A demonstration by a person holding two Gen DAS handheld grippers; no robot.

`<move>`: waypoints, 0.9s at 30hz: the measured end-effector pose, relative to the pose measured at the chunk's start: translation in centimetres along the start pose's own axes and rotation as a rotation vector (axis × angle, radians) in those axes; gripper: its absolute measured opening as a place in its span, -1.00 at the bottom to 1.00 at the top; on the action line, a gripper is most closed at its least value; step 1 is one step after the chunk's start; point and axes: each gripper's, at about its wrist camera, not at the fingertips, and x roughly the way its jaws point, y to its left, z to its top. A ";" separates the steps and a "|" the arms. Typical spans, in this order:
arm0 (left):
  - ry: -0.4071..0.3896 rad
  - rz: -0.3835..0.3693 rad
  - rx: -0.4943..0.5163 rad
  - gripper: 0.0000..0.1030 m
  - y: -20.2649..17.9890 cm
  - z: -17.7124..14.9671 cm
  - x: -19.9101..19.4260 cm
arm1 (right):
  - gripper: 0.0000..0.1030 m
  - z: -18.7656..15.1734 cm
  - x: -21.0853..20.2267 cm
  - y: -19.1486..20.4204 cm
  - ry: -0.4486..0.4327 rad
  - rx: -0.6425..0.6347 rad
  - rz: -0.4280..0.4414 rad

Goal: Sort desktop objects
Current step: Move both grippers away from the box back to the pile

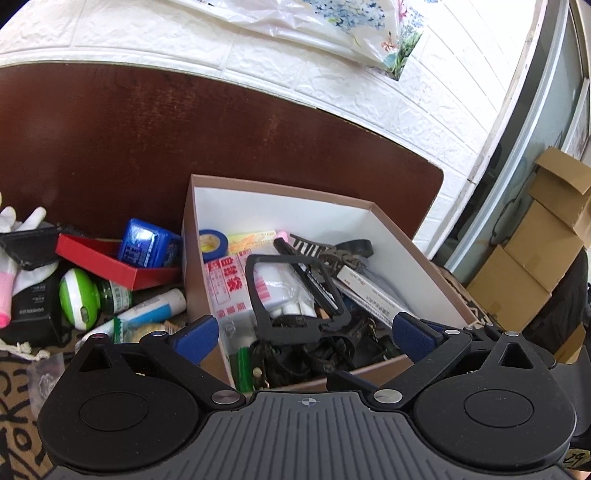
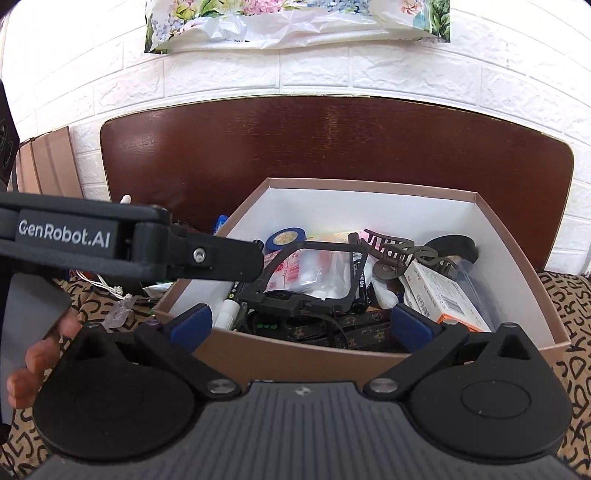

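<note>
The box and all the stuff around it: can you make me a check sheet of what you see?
Surface: patterned cloth over the table, dark board behind.
Job's things: box, open, holding blue tape, hair claw and a black frame.
Clutter: red tray, blue case, green ball, tube left of the box.
Tools: left tool open; right tool open; both above the box.
Cables: white cord.
Surroundings: brick wall, floral bag, cartons.

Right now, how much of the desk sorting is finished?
Partly done. The box already holds blue tape, a hair claw and more. Both the left hand-held gripper and right hand-held gripper are open and hold nothing. Left outside: a blue packet, a green-white bottle, a tube.
</note>
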 end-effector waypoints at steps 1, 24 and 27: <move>0.000 0.000 -0.002 1.00 0.0 -0.1 -0.2 | 0.99 0.0 -0.2 0.1 -0.001 0.003 0.001; -0.074 0.049 -0.097 1.00 4.0 -6.1 -10.3 | 0.99 -1.3 -4.6 6.9 -0.013 -0.023 0.073; -0.083 0.070 -0.139 1.00 5.6 -7.8 -12.3 | 0.99 -2.2 -5.0 8.8 -0.018 -0.031 0.100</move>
